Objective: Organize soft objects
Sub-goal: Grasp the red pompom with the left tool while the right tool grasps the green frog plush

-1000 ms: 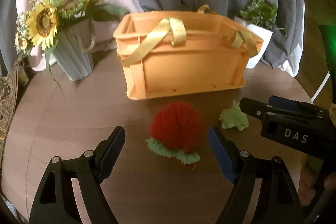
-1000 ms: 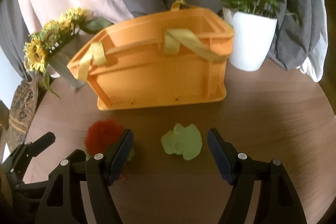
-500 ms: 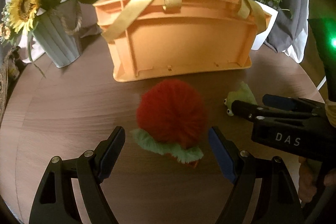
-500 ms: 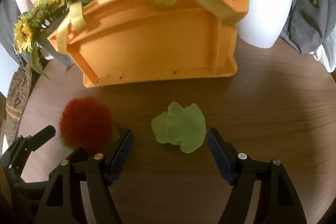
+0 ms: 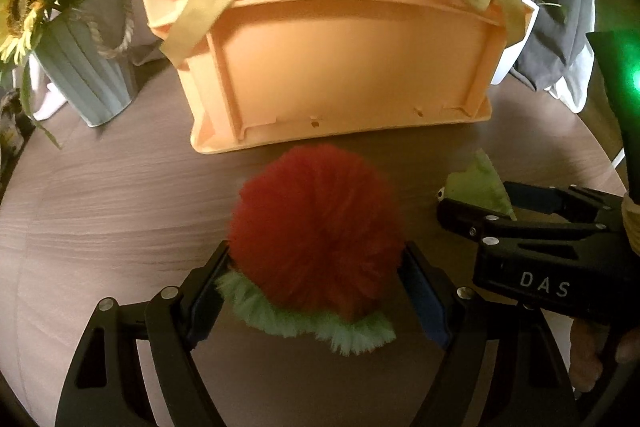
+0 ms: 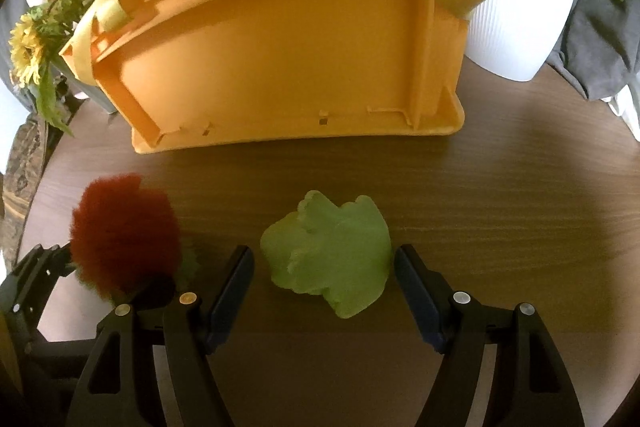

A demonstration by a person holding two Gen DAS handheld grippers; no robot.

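A fluffy red pom toy (image 5: 316, 239) with a green fringe lies on the wooden table, in front of the orange basket (image 5: 340, 67). My left gripper (image 5: 314, 267) is open and straddles it, the fur brushing both fingertips. A green frog plush (image 6: 328, 251) lies further right, between the fingers of my open right gripper (image 6: 324, 267); the right finger is close to it and a small gap shows on the left. In the right wrist view the red toy (image 6: 124, 231) sits at the far left. The basket (image 6: 280, 59) has yellow straps; its inside is hidden.
A ribbed vase of sunflowers (image 5: 88, 67) stands left of the basket and a white plant pot (image 6: 520, 27) right of it. Grey and white cloth hangs behind. The round table's edge (image 6: 624, 155) curves close on the right. A hand (image 5: 584, 359) holds the right gripper.
Both grippers have come down and forward. The red toy now sits between the left fingers and the frog between the right fingers. Neither jaw gap has changed.
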